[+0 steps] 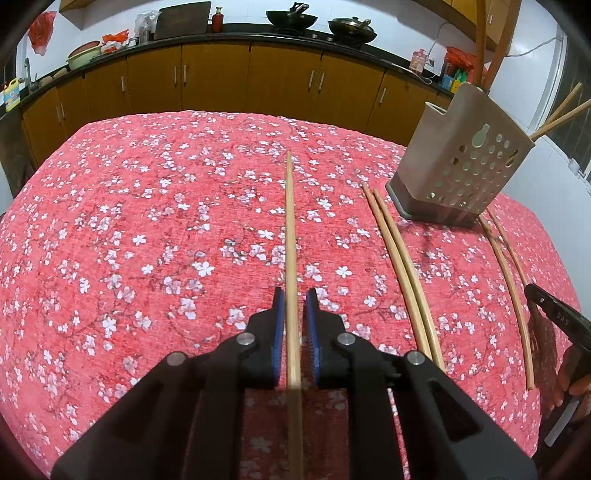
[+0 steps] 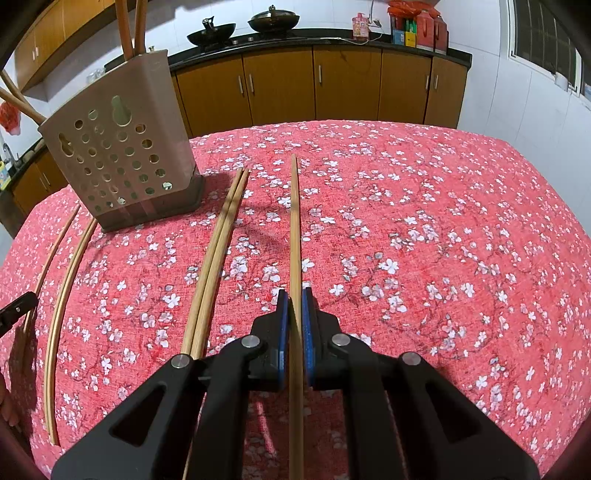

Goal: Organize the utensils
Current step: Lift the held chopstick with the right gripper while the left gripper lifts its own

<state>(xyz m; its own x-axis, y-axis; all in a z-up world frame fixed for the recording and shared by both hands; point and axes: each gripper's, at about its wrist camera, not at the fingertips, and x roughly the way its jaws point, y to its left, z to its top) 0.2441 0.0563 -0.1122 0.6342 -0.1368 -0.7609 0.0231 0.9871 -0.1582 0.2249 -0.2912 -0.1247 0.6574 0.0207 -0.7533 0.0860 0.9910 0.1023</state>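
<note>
A beige perforated utensil holder (image 1: 460,162) (image 2: 122,147) stands on the red floral tablecloth with chopsticks in it. In the left wrist view a wooden chopstick (image 1: 290,236) runs between the blue pads of my left gripper (image 1: 294,295), which stand slightly apart around it. In the right wrist view my right gripper (image 2: 294,295) is shut on another chopstick (image 2: 294,229). A pair of chopsticks (image 1: 399,258) (image 2: 218,254) lies on the cloth between the grippers. Two more chopsticks (image 1: 511,291) (image 2: 68,284) lie in front of the holder.
The table (image 1: 147,221) (image 2: 443,240) carries a red blossom-print cloth. Beyond it run brown kitchen cabinets (image 1: 221,81) (image 2: 332,85) with woks (image 1: 291,16) on the counter. The other gripper's tip shows at the right edge of the left wrist view (image 1: 554,314) and the left edge of the right wrist view (image 2: 16,310).
</note>
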